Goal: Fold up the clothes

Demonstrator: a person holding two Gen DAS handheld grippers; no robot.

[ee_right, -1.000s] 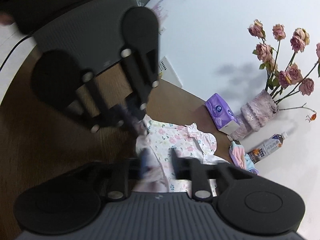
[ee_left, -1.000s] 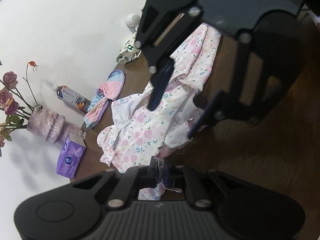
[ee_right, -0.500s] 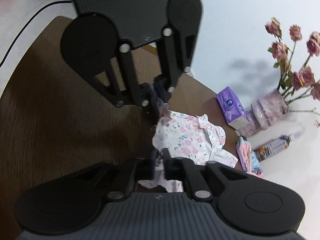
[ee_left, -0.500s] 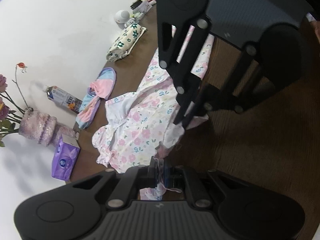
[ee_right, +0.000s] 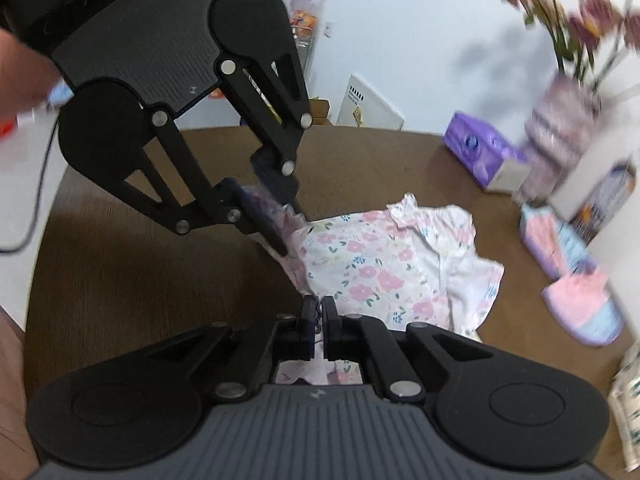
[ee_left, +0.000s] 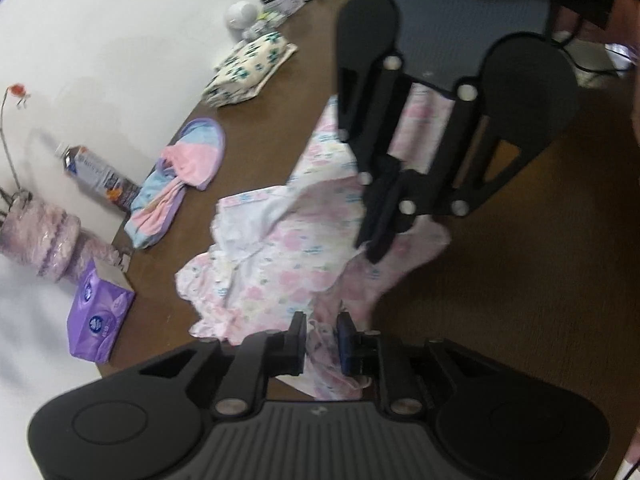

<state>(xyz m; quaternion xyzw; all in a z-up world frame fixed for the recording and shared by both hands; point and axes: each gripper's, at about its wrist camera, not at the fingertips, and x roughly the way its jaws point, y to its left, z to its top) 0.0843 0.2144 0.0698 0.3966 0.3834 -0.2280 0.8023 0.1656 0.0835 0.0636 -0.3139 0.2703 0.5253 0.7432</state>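
Observation:
A white garment with a pink flower print (ee_left: 280, 248) (ee_right: 380, 264) lies rumpled on the brown table (ee_left: 520, 280). Its near edge is lifted by both grippers. My left gripper (ee_left: 322, 336) has a bunch of that fabric between its pads, and its jaws are opening. Seen from the right wrist, the left gripper (ee_right: 276, 216) still has cloth filling its gap. My right gripper (ee_right: 319, 318) is shut on a thin bit of the hem. In the left wrist view the right gripper (ee_left: 372, 248) stands over the garment's right side.
Along the wall stand a purple tissue pack (ee_left: 98, 320) (ee_right: 476, 148), a vase of flowers (ee_left: 44, 236), a bottle (ee_left: 100, 178), a pastel cloth (ee_left: 180, 176) (ee_right: 576, 280) and a patterned pouch (ee_left: 252, 64). A cable (ee_right: 36, 200) hangs off the table's left. A hand (ee_right: 20, 76) holds the left gripper.
The right gripper went from open to shut on the hem. Both grippers rose and drew back with the garment's edge. The left jaws have spread a little around the cloth.

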